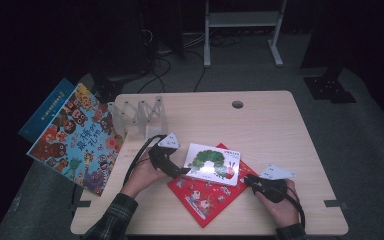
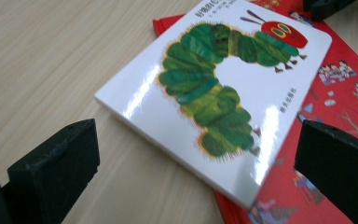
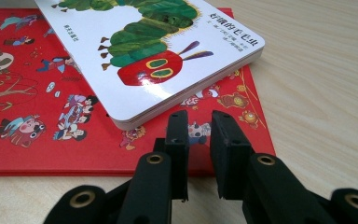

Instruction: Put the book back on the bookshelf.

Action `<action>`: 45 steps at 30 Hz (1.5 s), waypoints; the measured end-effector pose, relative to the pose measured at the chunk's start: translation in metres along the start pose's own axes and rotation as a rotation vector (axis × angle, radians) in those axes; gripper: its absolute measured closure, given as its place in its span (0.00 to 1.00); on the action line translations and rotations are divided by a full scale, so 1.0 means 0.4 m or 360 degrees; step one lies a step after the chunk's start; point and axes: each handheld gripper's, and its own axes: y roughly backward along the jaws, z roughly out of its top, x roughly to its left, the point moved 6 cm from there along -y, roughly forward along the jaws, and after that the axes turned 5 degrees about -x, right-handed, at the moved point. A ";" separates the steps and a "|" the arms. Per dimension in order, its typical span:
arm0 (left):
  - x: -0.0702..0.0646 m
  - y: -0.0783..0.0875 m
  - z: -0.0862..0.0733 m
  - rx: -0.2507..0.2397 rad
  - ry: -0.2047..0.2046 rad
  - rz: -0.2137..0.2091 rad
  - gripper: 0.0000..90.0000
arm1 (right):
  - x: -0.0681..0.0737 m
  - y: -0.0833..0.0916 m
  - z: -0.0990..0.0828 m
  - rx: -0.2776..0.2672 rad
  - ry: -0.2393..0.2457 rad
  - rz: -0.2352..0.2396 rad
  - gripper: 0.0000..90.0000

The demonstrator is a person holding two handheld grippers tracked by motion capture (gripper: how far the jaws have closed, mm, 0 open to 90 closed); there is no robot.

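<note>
A white caterpillar board book [image 1: 213,164] lies flat on top of a larger red picture book [image 1: 207,196], both near the middle of the front edge of a light wooden table [image 1: 260,120]. The left gripper [image 1: 179,171], held in a hand [image 1: 142,176] in a plaid sleeve, sits just at the white book's left edge with its jaws spread wide and released; in the left gripper view the book's near corner [image 2: 223,116] lies between the two black jaws, untouched. The right gripper [image 1: 250,181] rests just right of the books, its jaws drawn nearly together with a narrow gap and nothing between them, tips hovering over the red cover [image 3: 51,126] close to the white book's corner [image 3: 168,56]. At the table's far left, a large colourful monster picture book [image 1: 77,137] leans against a clear book rack [image 1: 140,116].
</note>
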 end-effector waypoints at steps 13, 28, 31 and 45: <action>0.043 -0.091 0.034 -0.0033 0.0043 -0.0049 0.00 | 0.001 0.000 0.000 0.0001 -0.0002 -0.0002 0.85; 0.083 -0.164 0.025 0.0042 0.0084 -0.0095 0.00 | 0.000 0.000 0.000 0.0002 -0.0003 -0.0002 0.85; 0.079 -0.165 0.021 0.0043 0.0100 -0.0131 0.00 | 0.000 0.000 0.000 0.0002 -0.0004 0.0000 0.85; 0.051 -0.139 0.002 0.0068 0.0093 -0.0183 0.00 | 0.022 -0.008 0.010 -0.0001 0.0019 0.0049 0.85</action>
